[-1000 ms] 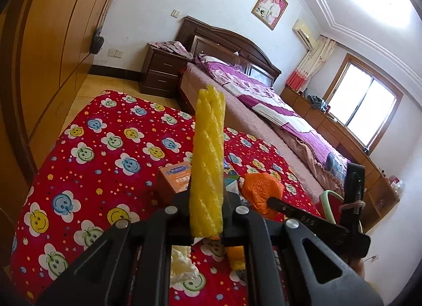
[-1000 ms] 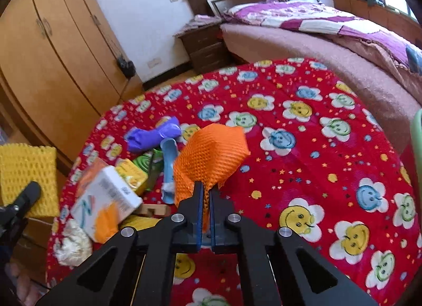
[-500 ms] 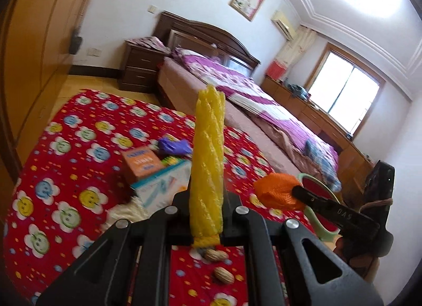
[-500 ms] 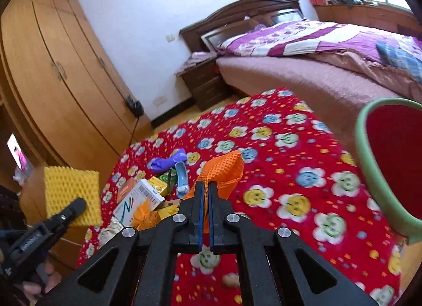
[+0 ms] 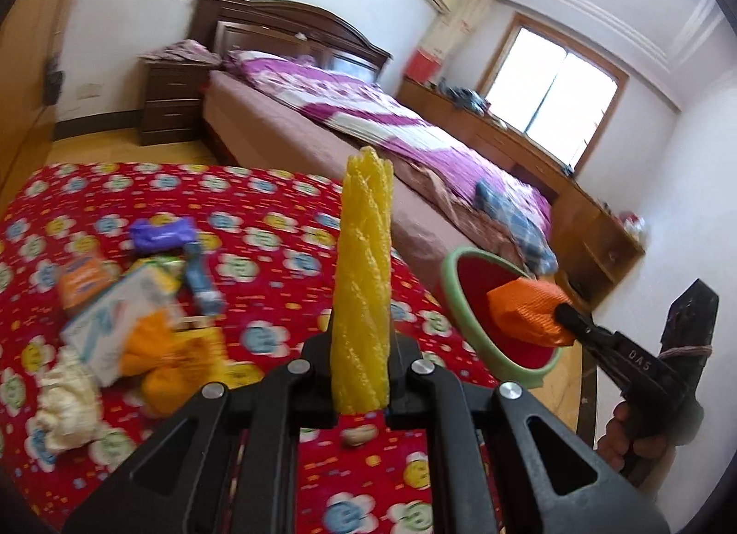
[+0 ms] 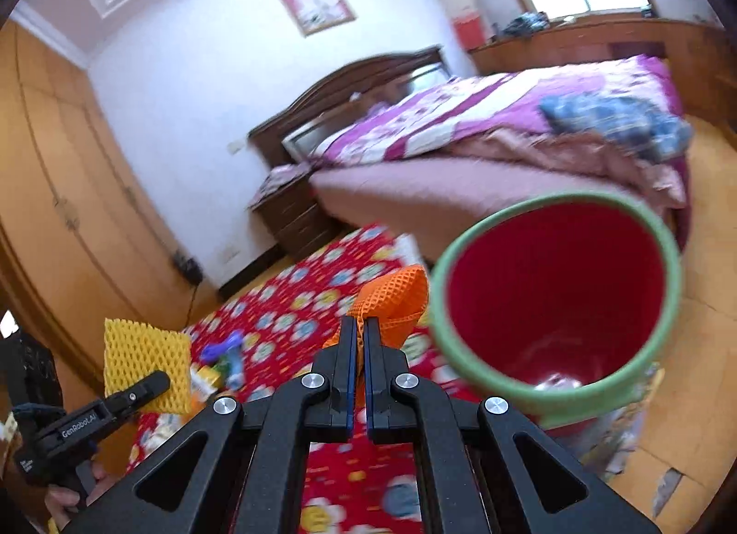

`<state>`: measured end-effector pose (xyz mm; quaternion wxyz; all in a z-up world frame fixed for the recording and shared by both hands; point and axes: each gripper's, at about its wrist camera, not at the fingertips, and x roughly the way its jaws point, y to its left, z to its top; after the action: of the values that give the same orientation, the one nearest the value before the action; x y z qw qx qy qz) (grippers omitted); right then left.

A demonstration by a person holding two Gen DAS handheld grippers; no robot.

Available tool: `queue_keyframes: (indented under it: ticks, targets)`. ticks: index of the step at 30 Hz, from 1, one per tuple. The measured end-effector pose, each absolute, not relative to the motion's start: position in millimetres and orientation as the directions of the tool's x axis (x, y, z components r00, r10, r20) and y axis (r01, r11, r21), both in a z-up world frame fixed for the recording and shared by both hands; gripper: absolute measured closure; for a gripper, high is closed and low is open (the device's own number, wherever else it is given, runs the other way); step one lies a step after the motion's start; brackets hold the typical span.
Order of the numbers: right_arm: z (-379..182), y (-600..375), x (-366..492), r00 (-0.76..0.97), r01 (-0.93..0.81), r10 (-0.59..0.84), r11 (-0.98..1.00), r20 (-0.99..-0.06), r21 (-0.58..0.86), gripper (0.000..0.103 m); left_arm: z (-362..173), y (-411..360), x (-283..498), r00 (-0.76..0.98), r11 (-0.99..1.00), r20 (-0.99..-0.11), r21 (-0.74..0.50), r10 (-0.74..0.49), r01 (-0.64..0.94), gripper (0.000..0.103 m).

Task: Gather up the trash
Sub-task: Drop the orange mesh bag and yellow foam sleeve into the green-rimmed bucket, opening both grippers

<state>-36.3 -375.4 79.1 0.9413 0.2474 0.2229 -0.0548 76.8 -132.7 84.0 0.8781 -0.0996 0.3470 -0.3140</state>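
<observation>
My left gripper (image 5: pixel 361 340) is shut on a yellow foam net sleeve (image 5: pixel 364 276) that stands upright between its fingers. The same yellow sleeve (image 6: pixel 145 363) shows at the lower left of the right wrist view, in the left gripper (image 6: pixel 159 379). My right gripper (image 6: pixel 362 331) is shut on an orange foam net (image 6: pixel 396 299). In the left wrist view the orange net (image 5: pixel 525 313) hangs in front of the mouth of a red bin with a green rim (image 5: pixel 449 285). That bin (image 6: pixel 552 290) is close at the right of the right gripper, its opening tilted toward the camera.
A red flowered cloth (image 5: pixel 276 230) carries more trash at its left: a white box (image 5: pixel 115 317), a purple wrapper (image 5: pixel 161 232), an orange packet (image 5: pixel 83 280), crumpled paper (image 5: pixel 69 409). A peanut (image 5: pixel 359 435) lies near the fingers. A bed (image 5: pixel 368 119) stands behind, a wardrobe (image 6: pixel 60 193) at left.
Both grippers have swung right, away from the trash pile toward the bin. The bin now fills the right of the right wrist view, and the orange net has come up to its mouth.
</observation>
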Motion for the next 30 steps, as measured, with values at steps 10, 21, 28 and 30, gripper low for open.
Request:
queue_keyframes:
  ticks: [10,21,28,30]
  targets:
    - [52.9,-442.4,-55.9,0.876,0.347,-0.107,0.816,-0.469,0.462,0.1,79.2,-239.6,82.3,0.416,0.695,-0.608,-0.341,-0.677,0.633,0.092]
    - [19.8,-477.8,-55.0,0.842,0.419,-0.134,0.773,-0.523,0.477,0.1,66.1,-334.1,78.7,0.342,0.622,-0.636,-0.284,-0.692,0.73,0.092]
    - [13.8,-477.7,-49.5,0.828,0.425,-0.137,0.785,-0.544,0.45,0.097,50.2,-354.8,85.9,0.273,0.614,-0.683,-0.322,-0.678,0.72,0.08]
    - [12.6,-478.9,-48.9,0.824,0.431,-0.138,0.782,-0.549,0.45,0.097,48.5,-351.0,87.0,0.283,0.631,-0.683,-0.331,-0.673,0.702,0.071]
